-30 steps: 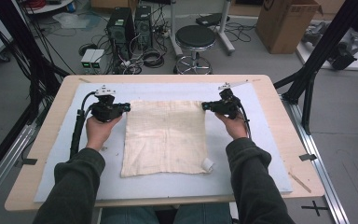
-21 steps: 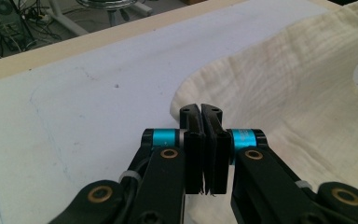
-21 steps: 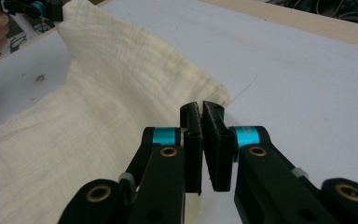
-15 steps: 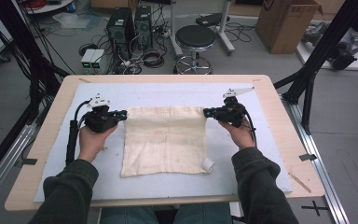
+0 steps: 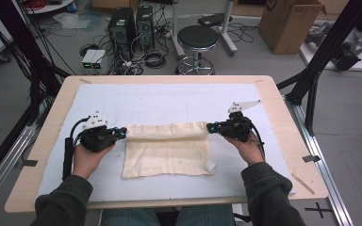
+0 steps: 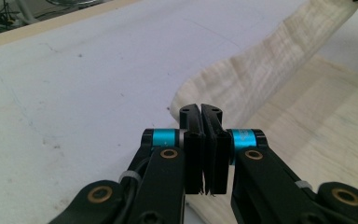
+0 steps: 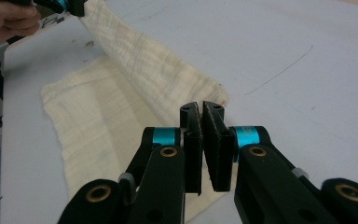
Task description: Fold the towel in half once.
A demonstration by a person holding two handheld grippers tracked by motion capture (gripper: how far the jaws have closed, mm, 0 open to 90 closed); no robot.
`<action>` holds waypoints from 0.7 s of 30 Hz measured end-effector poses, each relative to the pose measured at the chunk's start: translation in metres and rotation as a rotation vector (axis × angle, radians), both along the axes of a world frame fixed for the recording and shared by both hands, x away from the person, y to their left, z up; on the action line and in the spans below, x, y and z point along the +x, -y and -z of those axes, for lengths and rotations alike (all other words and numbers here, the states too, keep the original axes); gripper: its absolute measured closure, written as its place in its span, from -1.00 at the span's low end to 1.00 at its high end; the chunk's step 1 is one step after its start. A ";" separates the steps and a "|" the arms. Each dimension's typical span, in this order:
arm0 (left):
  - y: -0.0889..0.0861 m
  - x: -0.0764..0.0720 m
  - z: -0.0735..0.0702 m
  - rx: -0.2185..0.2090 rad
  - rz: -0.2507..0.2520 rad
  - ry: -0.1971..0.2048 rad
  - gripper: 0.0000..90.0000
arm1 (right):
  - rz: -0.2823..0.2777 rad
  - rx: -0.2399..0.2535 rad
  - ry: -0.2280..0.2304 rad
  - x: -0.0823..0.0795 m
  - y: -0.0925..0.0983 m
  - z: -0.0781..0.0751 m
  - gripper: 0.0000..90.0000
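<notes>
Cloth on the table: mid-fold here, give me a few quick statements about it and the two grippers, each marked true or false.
1. The left gripper is shut on a far corner of the cloth. True.
2. The right gripper has its jaws wide open above the cloth. False: they are closed on the cloth's other far corner.
3. The cloth's far edge is lifted and stretched between the two grippers. True.
4. The cloth is already folded into a small square. False: its near part lies flat on the white mat, with only the far edge raised.
5. The cloth is dark blue. False: it is cream-coloured.
</notes>
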State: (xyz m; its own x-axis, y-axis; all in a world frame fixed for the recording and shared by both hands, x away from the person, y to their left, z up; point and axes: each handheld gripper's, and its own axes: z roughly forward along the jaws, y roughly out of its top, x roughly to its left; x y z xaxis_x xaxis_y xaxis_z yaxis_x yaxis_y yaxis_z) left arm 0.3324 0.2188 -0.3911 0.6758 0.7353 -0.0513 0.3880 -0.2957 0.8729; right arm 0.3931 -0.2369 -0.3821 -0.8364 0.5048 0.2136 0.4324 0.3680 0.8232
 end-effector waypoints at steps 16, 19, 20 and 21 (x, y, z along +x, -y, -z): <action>-0.002 -0.028 0.010 0.024 0.055 0.009 0.94 | -0.027 0.015 -0.013 -0.031 0.010 0.015 0.92; -0.001 -0.033 0.010 0.027 0.064 0.016 0.94 | -0.033 0.018 -0.004 -0.035 0.011 0.016 0.92; -0.001 -0.034 0.011 0.028 0.065 0.017 0.94 | -0.035 0.017 -0.007 -0.037 0.011 0.017 0.92; -0.001 -0.036 0.012 0.025 0.068 0.016 0.94 | -0.036 0.018 -0.008 -0.039 0.011 0.017 0.92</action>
State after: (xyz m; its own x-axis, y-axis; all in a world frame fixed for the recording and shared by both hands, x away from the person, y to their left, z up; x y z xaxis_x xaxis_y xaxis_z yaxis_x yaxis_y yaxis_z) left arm 0.2966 0.2200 -0.4027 0.7246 0.6888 -0.0223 0.3526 -0.3427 0.8708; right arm 0.3539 -0.2480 -0.3993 -0.8519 0.4708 0.2292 0.4260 0.3686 0.8262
